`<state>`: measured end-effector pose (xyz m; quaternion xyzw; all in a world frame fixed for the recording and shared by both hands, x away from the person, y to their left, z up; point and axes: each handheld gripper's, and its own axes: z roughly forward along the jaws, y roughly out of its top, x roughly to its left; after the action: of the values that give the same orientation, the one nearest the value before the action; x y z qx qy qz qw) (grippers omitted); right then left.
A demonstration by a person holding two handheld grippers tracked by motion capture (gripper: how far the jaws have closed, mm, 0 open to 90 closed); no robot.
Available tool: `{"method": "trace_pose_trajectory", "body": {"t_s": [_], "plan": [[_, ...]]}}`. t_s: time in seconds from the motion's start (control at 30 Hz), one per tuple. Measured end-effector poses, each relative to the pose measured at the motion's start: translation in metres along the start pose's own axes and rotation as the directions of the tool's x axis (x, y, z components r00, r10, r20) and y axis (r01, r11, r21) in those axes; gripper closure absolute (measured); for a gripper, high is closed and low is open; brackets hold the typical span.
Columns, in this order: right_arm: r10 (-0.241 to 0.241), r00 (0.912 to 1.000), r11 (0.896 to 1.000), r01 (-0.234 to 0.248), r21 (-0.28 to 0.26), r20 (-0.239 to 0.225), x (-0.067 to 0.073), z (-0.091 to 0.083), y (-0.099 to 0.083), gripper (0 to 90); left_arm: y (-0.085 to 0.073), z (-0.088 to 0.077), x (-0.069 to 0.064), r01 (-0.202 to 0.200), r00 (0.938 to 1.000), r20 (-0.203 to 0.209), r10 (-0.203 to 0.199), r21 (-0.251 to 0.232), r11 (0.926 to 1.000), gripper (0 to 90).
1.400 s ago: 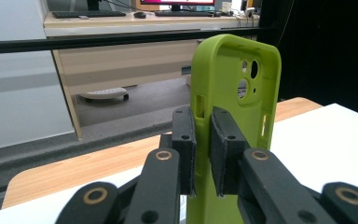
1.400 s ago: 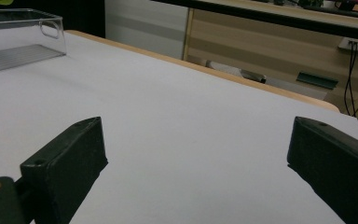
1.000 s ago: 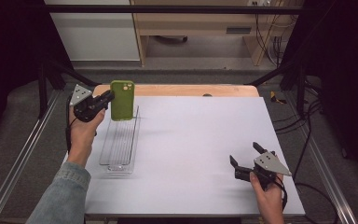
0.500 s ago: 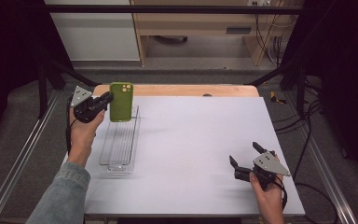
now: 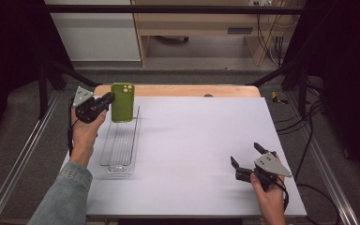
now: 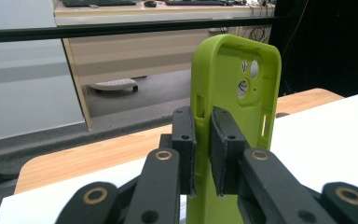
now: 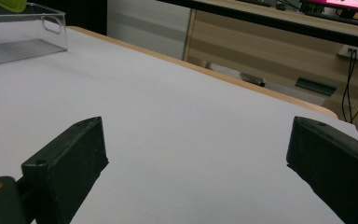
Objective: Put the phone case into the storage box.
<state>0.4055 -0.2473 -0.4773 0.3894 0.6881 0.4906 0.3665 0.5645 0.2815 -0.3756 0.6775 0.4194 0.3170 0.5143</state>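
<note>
The left gripper (image 5: 108, 98) pinches the side wall of the green phone case (image 5: 122, 102), holding it upright above the clear tray (image 5: 120, 165). The case looks light and bendy, so its thin edge suits gripping. The right gripper (image 5: 246, 158) rests wide open.

The phone case (image 6: 235, 116) between the black jaws of the left gripper (image 6: 203, 140) is plain lime green. Below that gripper, the tray (image 5: 122, 150) is clear and colourless. Under the black right gripper (image 7: 196, 154) the table (image 5: 206, 140) is white, with a light wood edge behind.
</note>
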Motion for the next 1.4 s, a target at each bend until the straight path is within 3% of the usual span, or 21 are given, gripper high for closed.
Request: {"method": "trace_pose_trajectory", "body": {"t_s": [0.43, 1.13, 1.4], "plan": [[-0.001, 1.0, 1.0, 0.001, -0.001, 0.001, 0.0, 0.0, 0.0, 5.0, -0.003, 0.008, 0.002, 0.021, 0.9998, 0.0, -0.021, 0.002, 0.9998, 80.9], [0.006, 1.0, 1.0, -0.006, -0.008, -0.003, -0.001, 0.0, 0.0, 4.8, -0.003, 0.027, 0.001, -0.015, 0.9999, -0.003, 0.016, 0.034, 0.9993, 80.9], [0.004, 1.0, 1.0, -0.004, -0.006, -0.007, 0.0, 0.001, 0.0, 4.7, -0.004, 0.03, 0.002, -0.01, 0.9999, -0.005, 0.011, 0.037, 0.9993, 80.9]]}}
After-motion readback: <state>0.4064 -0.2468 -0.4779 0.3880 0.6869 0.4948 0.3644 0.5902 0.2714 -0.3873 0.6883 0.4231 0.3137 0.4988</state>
